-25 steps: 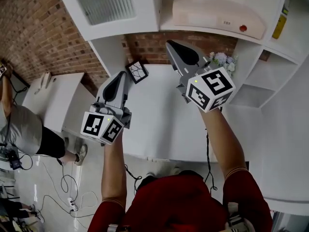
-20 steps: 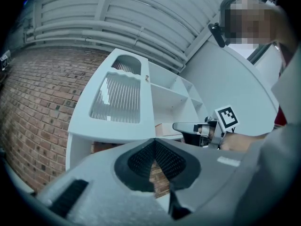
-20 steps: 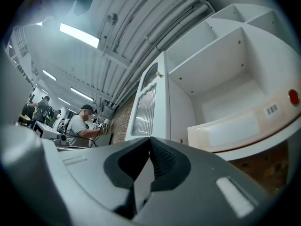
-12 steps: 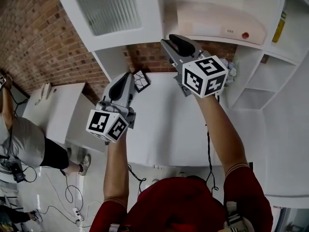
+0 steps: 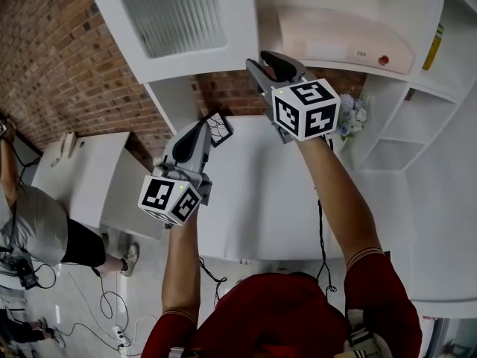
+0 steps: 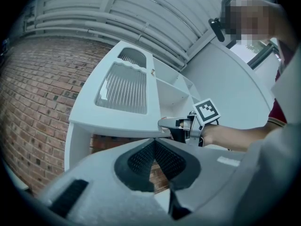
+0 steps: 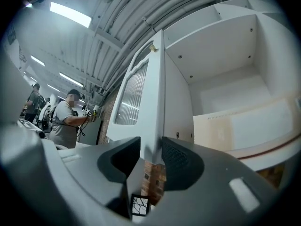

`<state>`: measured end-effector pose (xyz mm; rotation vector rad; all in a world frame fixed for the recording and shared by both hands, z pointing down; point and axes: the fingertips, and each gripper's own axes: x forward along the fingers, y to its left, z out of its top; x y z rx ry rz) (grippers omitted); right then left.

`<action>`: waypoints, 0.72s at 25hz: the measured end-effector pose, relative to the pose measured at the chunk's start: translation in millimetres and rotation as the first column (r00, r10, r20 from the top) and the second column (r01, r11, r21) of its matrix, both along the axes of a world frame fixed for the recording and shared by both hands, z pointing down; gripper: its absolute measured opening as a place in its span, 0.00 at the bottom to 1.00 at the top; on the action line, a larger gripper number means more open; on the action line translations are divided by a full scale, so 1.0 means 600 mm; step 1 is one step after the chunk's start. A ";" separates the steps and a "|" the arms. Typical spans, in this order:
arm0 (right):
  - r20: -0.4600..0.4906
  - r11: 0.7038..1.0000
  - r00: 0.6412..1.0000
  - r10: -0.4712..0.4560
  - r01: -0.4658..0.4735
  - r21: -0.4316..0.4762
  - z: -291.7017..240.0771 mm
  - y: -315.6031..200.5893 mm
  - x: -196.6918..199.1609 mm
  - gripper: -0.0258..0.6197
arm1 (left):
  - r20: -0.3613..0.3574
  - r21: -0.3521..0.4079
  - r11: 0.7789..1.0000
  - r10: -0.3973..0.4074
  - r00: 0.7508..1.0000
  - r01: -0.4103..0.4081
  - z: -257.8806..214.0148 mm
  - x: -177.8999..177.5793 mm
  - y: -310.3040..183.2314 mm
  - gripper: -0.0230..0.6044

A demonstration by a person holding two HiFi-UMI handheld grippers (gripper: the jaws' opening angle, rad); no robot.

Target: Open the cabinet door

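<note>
The white cabinet door (image 5: 175, 13) with a ribbed glass panel stands swung out to the left at the top of the head view. My right gripper (image 5: 262, 60) reaches up to its lower edge. In the right gripper view the door (image 7: 136, 98) runs edge-on between the jaws of that gripper (image 7: 151, 149), which have just been opening and now stand open around the edge. My left gripper (image 5: 200, 129) is shut and empty, lower and to the left, under the door. The left gripper view shows its closed pads (image 6: 154, 142), the door (image 6: 124, 86) above and the right gripper (image 6: 164, 123) at the door's edge.
Inside the open cabinet lies a pale pink object (image 5: 335, 28). A white counter (image 5: 253, 192) runs below, with a small crack-patterned tile (image 5: 218, 127) and flowers (image 5: 352, 114) at its back. Open shelves (image 5: 387, 148) stand at the right, brick wall at the left. A person (image 5: 30, 215) stands far left.
The door has swung further out to the left. My right gripper moved left with it and its jaws opened. My left gripper edged forward toward the tile.
</note>
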<state>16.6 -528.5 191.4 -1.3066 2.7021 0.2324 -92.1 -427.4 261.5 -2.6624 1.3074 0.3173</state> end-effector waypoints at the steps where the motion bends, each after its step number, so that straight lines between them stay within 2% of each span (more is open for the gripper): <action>1: -0.003 1.000 1.000 0.007 -0.007 -0.006 0.001 -0.003 -0.001 0.25 | 0.001 -0.002 1.000 0.000 1.000 0.000 0.000 -0.002 0.000 0.04; 8: 0.005 0.999 1.000 0.030 -0.030 -0.010 0.001 -0.009 0.003 0.23 | 0.000 -0.017 1.000 -0.001 1.000 0.001 0.012 -0.013 -0.003 0.04; 18: 0.033 0.999 0.998 -0.044 0.043 0.012 0.001 0.041 0.001 0.20 | -0.014 -0.012 1.000 0.011 1.000 -0.011 0.013 -0.007 0.013 0.04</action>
